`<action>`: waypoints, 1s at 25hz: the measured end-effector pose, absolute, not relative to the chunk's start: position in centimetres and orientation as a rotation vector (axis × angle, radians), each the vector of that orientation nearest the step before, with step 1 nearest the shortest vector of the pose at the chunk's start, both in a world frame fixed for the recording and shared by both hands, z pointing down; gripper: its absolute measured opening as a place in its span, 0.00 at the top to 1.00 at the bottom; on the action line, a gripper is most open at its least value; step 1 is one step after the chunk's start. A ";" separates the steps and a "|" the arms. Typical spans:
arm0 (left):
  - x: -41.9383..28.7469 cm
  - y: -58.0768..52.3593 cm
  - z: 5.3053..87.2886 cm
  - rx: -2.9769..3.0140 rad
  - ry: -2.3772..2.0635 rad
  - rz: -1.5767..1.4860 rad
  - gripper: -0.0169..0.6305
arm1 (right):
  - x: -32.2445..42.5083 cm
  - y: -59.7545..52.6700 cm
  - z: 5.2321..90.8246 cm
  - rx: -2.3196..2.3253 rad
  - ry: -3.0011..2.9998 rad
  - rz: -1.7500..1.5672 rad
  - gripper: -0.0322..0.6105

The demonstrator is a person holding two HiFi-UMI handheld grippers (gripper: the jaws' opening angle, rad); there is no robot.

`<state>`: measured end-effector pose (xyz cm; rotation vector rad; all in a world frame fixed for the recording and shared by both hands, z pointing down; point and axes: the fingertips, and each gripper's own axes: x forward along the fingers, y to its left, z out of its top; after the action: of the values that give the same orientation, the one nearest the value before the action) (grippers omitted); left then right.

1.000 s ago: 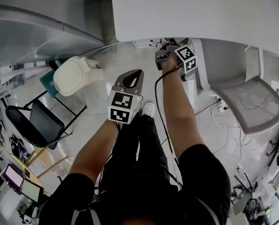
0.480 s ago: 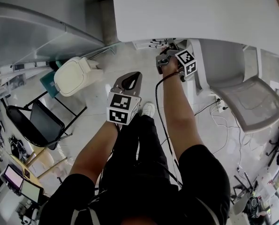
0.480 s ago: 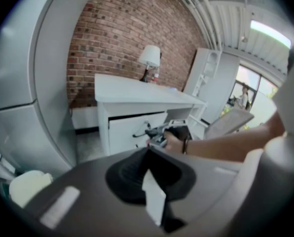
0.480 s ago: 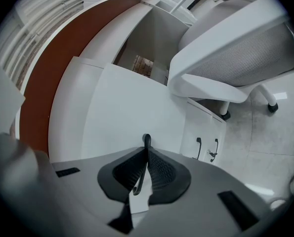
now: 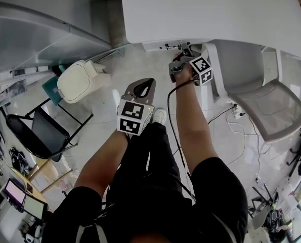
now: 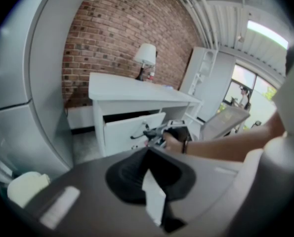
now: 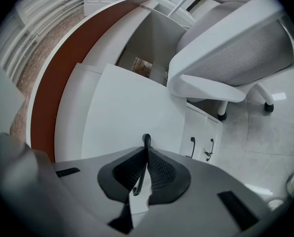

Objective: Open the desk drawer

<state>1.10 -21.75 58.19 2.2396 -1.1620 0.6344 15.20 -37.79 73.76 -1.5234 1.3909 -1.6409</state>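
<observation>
Right gripper (image 7: 146,147) pinched on thin dark bar handle (image 7: 146,138). Drawer (image 6: 128,131) sits part-open under white counter (image 6: 137,89). Left gripper (image 5: 141,87) pressed together, empty, well apart from drawer. Assessment: drawer rigid, prob. light, on runners. Handle slim and smooth, so grip mid-bar w/ straight pull.

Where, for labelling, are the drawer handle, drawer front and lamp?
Black metal drawer handle (image 7: 146,140): right gripper view, top.
White drawer front (image 6: 121,133): left gripper view, left half.
White-shaded lamp (image 6: 146,55): left gripper view, shade.
</observation>
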 end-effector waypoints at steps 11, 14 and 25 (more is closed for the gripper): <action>1.8 -21.2 57.3 2.263 -1.143 0.634 0.98 | 15.9 -34.7 73.8 -1.535 1.378 -1.668 0.92; 1.9 -21.0 57.0 2.267 -1.140 0.633 0.98 | 16.0 -33.8 73.9 -1.541 1.375 -1.675 0.92; 2.6 -20.3 56.3 2.280 -1.132 0.631 0.98 | 16.5 -28.8 75.5 -1.566 1.326 -1.758 0.93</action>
<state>2.57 -20.25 56.30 2.2804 -1.1317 0.6310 16.50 -28.83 75.53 -1.5658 1.3259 -1.7576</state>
